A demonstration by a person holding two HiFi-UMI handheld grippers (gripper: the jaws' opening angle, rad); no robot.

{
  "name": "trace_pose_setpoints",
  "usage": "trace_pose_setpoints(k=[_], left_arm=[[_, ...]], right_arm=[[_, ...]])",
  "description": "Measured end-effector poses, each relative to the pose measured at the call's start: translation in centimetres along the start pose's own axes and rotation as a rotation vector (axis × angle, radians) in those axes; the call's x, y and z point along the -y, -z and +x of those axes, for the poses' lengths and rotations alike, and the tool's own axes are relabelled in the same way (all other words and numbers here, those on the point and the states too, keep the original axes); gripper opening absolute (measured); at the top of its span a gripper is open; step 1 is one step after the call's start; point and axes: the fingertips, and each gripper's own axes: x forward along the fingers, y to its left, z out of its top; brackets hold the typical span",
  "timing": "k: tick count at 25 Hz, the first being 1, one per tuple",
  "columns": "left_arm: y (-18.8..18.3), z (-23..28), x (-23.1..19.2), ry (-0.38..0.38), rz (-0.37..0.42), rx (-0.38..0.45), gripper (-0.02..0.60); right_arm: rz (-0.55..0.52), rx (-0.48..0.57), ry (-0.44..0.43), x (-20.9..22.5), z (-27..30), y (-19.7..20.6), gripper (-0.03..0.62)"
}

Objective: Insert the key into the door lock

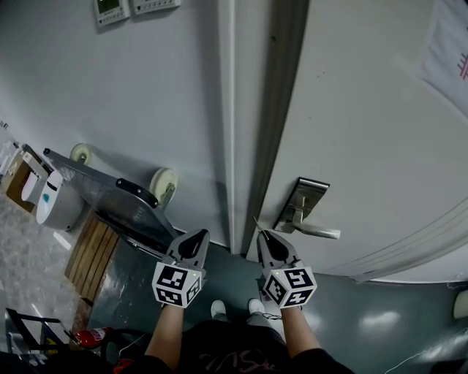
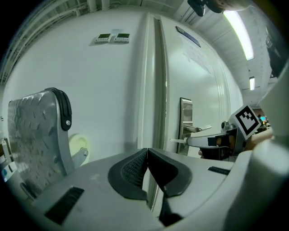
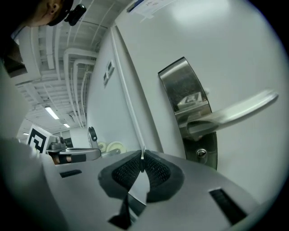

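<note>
A steel lock plate (image 1: 306,196) with a lever handle (image 1: 319,231) is on the white door (image 1: 365,131). In the right gripper view the round keyhole (image 3: 201,154) sits below the handle (image 3: 235,110), to the right of my jaws. My right gripper (image 1: 265,235) is shut on a thin key (image 3: 142,156), whose tip (image 2: 174,140) sticks out toward the door, short of the plate and left of it. My left gripper (image 1: 199,235) is shut with nothing in it, level with the right one and facing the door frame (image 2: 153,90).
A metal hand truck (image 1: 110,196) with pale wheels (image 1: 162,180) leans against the wall at left. Beside it are a white and blue container (image 1: 55,201) and a wooden pallet (image 1: 91,256). A red extinguisher (image 1: 91,337) lies on the floor. Wall controls (image 1: 110,9) hang above.
</note>
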Motion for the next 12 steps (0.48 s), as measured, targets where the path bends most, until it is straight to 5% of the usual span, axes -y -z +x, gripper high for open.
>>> trace_pose_setpoints(k=[12], left_arm=[[0.1, 2.3, 2.2, 0.213, 0.054, -0.002, 0.012]], right_arm=[[0.087, 0.076, 0.216, 2.0, -3.5, 0.8, 0.080]])
